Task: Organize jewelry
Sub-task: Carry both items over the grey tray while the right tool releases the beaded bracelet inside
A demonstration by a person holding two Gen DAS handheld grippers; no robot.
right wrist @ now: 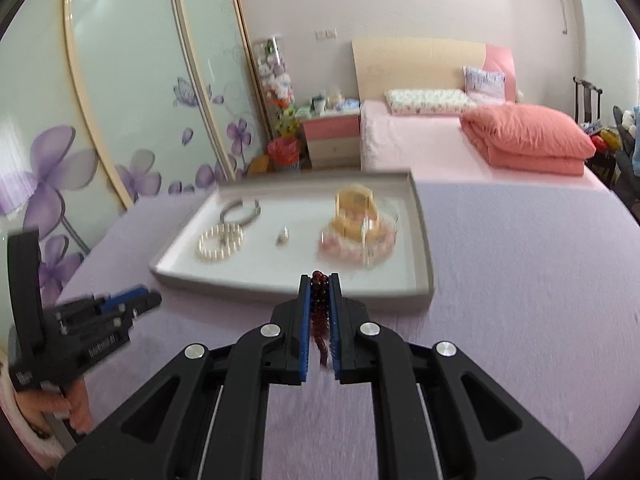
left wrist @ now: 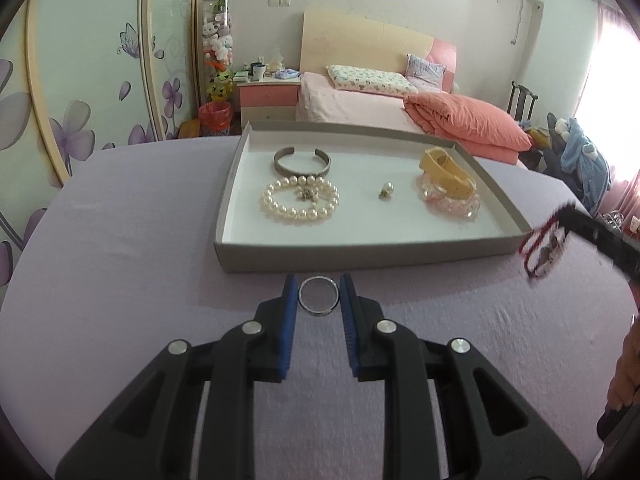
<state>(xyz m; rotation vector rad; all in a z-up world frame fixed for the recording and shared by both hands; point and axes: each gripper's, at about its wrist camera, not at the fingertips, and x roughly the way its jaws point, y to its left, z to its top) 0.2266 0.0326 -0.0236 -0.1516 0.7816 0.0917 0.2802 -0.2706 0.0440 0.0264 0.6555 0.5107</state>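
A grey tray (left wrist: 360, 254) on the lilac table holds a silver cuff (left wrist: 302, 160), a pearl bracelet (left wrist: 300, 202), a small charm (left wrist: 386, 191), and a tan strap on pink beads (left wrist: 450, 188). My left gripper (left wrist: 319, 294) is open, its blue pads on either side of a silver ring (left wrist: 319, 296) lying on the cloth in front of the tray. My right gripper (right wrist: 320, 284) is shut on a dark red bead bracelet (right wrist: 320, 312), held just before the tray's near edge (right wrist: 280, 286). It shows at the right in the left wrist view (left wrist: 538, 250).
The lilac cloth (left wrist: 120, 260) covers the table. A bed with a pink quilt (left wrist: 464, 124) lies behind. A flowered wardrobe (right wrist: 100, 120) stands at the left. The left gripper shows at the lower left in the right wrist view (right wrist: 132, 304).
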